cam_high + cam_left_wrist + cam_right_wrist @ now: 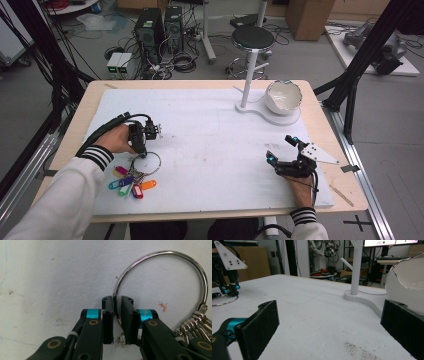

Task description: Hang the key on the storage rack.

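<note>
A large metal key ring (159, 161) lies on the white mat (210, 145), with several coloured key tags (131, 185) bunched at its near side. My left gripper (141, 152) points down at the ring's left edge. In the left gripper view the ring's wire (160, 252) runs between the two pads of my left gripper (117, 300), touching the left pad, with a narrow gap still showing beside the right pad. My right gripper (281, 149) rests at the mat's right side, jaws wide apart and empty (329, 315).
A white stand with a post (248, 70) and a white bowl (283, 96) on its base sit at the back right of the table. The right gripper view has the bowl (407, 282) close on its right and the left gripper (230, 291) far off at left.
</note>
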Motion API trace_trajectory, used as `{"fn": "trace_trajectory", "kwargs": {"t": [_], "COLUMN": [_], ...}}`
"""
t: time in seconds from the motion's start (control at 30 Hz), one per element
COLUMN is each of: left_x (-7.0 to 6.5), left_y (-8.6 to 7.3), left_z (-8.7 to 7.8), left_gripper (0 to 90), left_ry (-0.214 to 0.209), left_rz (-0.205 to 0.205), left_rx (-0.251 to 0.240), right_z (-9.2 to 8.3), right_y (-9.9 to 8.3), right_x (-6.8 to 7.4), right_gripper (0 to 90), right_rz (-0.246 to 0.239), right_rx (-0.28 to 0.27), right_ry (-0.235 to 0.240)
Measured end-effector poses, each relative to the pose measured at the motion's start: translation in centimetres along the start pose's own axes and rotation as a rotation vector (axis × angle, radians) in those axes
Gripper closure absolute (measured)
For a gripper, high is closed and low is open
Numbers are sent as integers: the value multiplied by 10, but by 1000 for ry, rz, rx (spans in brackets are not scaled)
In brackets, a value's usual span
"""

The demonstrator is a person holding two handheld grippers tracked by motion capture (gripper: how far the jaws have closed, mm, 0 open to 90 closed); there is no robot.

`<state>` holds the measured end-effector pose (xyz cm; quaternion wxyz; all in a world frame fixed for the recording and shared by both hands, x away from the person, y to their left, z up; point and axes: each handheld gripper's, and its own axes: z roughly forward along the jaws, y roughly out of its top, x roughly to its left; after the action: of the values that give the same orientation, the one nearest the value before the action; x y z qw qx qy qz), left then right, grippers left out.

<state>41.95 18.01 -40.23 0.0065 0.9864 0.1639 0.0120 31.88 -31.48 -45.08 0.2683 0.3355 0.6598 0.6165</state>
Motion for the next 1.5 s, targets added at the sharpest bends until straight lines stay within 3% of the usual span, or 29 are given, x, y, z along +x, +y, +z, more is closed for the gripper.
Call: {"fn": "trace_trajectory", "kwargs": {"t": [0.2, 0.57, 1.17, 1.43, 1.5], "left_x": [0, -4, -8, -5, -4], "left_y": [1, 2, -22, -30, -33], "left_z": [0, -2, -44, -58, -60], "left_gripper": [837, 862, 871, 872, 873], "left_ry": [-1, 36, 43, 4, -6], "left_rz": [-16, 16, 4, -43, -60], "left_rx": [9, 18, -178, -321, -362], "right_z": [0, 0, 0, 2, 2], "right_y": [0, 0, 0, 3, 4], "right_x": [0, 0, 0, 0, -2], "right_gripper": [13, 13, 13, 13, 13], "right_rz": [5, -3, -15, -1, 22], "right_rx": [1, 2, -6, 41, 64], "right_ry": [2, -1, -3, -1, 5]}}
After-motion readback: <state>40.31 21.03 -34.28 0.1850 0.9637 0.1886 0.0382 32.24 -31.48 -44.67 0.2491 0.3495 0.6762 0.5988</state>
